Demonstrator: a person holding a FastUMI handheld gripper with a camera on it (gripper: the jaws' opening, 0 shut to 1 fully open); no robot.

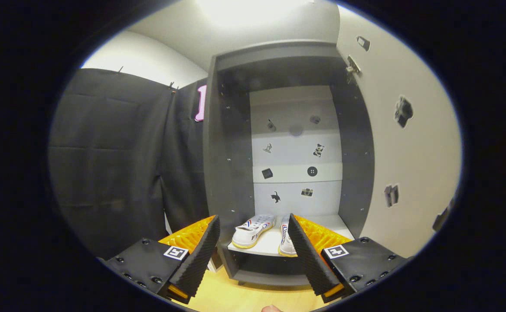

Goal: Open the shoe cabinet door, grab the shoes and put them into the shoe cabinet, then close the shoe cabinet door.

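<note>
The grey shoe cabinet (229, 151) stands ahead with its door (404, 143) swung open to the right. Two white shoes sit on its low shelf (266, 247): one shoe (253, 230) between and beyond my fingers, the other shoe (284, 240) partly hidden behind the right finger. My gripper (253, 247) is open, held back from the cabinet, with nothing between its fingers.
The cabinet's back panel (296, 156) and the inside of the door carry small black stickers. A hinge (351, 67) shows at the door's top. Black cloth wall (114, 164) hangs to the left. Wooden floor (244, 297) lies below.
</note>
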